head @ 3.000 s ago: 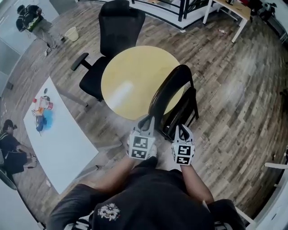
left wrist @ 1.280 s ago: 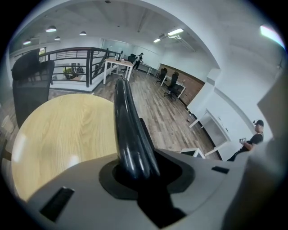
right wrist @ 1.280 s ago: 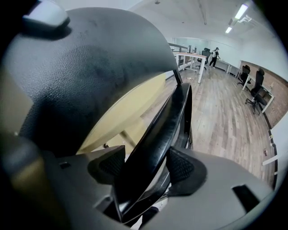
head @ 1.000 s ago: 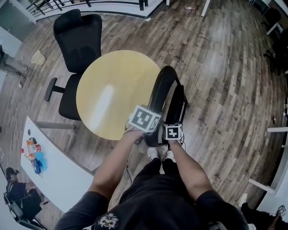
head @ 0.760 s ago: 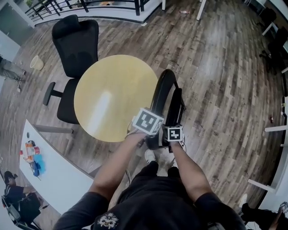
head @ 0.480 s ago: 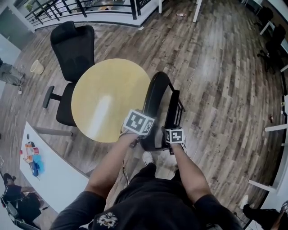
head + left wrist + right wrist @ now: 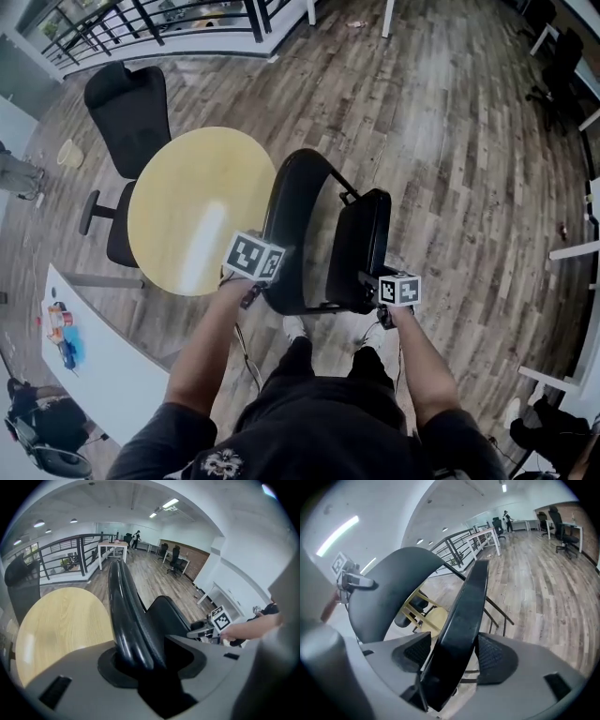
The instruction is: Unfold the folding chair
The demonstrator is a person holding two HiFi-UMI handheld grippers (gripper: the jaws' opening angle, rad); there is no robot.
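Observation:
The black folding chair stands partly spread beside the round table. Its curved backrest [image 7: 291, 211] and its seat [image 7: 361, 246] are angled apart. My left gripper [image 7: 258, 286] grips the backrest's near edge [image 7: 124, 606]; its jaws are opening, with that edge still between them. My right gripper [image 7: 370, 281] is shut on the seat's near edge [image 7: 464, 616], which is clamped between both ribbed pads [image 7: 497, 656]. In the right gripper view the backrest [image 7: 389, 592] curves at the left. The left gripper [image 7: 347, 578] is beyond it.
A round yellow table [image 7: 187, 206] is close against the backrest's left side, with a black office chair [image 7: 122, 122] behind it. A white table [image 7: 103, 375] lies at lower left and white desks [image 7: 581, 248] at the right. Wooden floor stretches to the right of the seat.
The seat has swung out to the right with my right gripper, away from the backrest. My left gripper and the backrest have shifted left, so the chair stands wider apart.

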